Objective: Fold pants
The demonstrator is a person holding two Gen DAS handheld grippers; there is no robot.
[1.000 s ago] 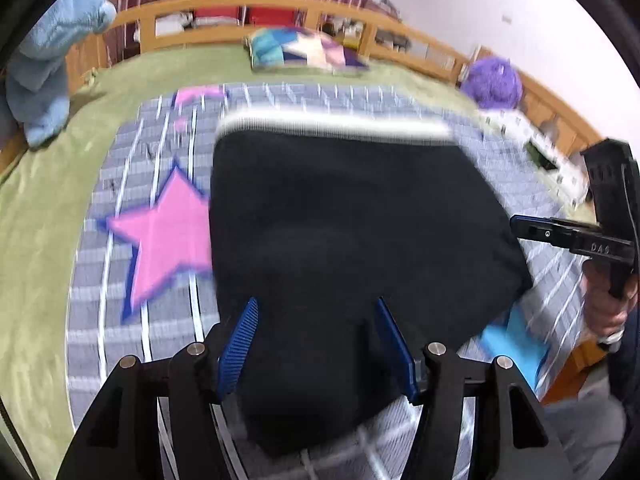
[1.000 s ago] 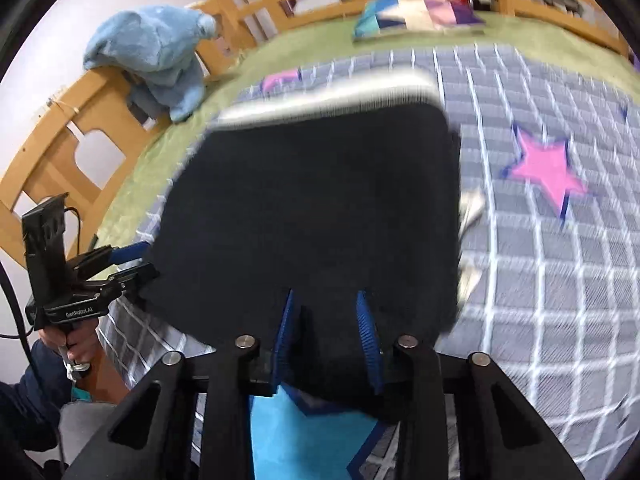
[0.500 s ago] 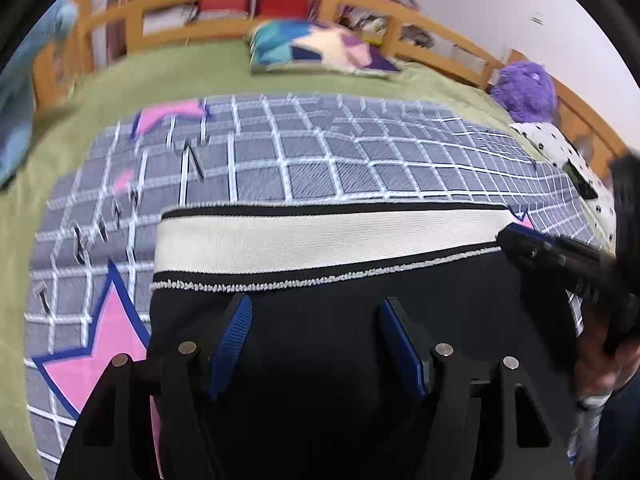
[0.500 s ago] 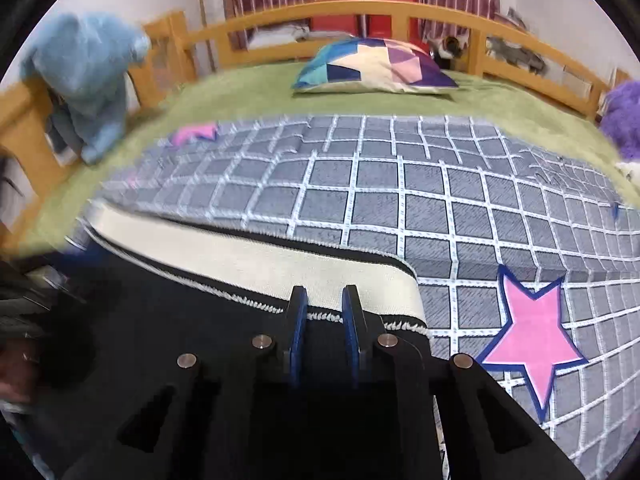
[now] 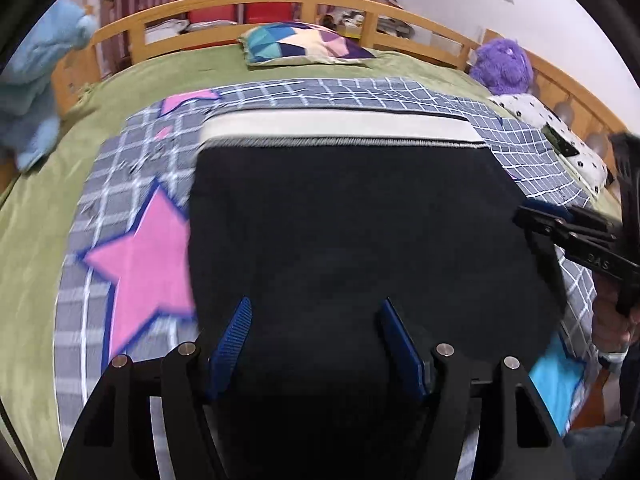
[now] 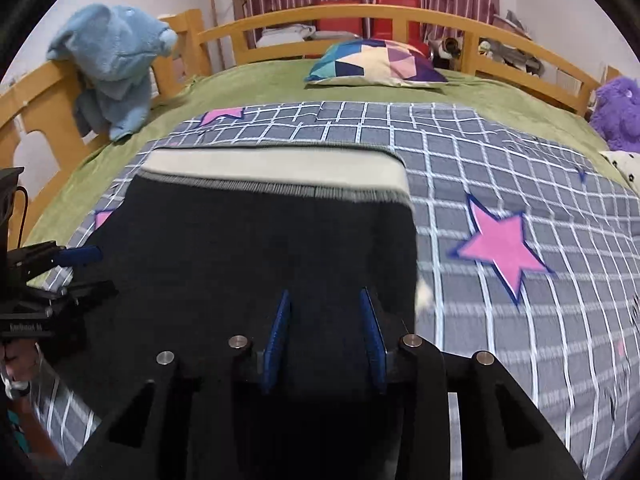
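Observation:
The black pants [image 5: 352,232] with a cream waistband [image 5: 340,130] lie flat on the grey checked blanket [image 5: 120,184], waistband at the far end. My left gripper [image 5: 316,312] is open over the pants' near edge, its blue pads wide apart. My right gripper [image 6: 324,304] is open over the near right part of the pants [image 6: 256,248], its pads apart with black cloth showing between them. Each gripper shows at the side of the other's view: the right one [image 5: 560,224] and the left one [image 6: 68,264]. I cannot tell whether either touches the cloth.
The bed has a green sheet [image 6: 260,80] and wooden rails [image 6: 360,16]. A patterned pillow [image 6: 376,62] lies at the head. A blue plush toy [image 6: 112,60] hangs on the left rail. A purple plush [image 5: 504,66] sits on the right side.
Both grippers have pulled back toward me from the waistband. The right gripper's pads have opened wider. The pants lie flat with the waistband farther away.

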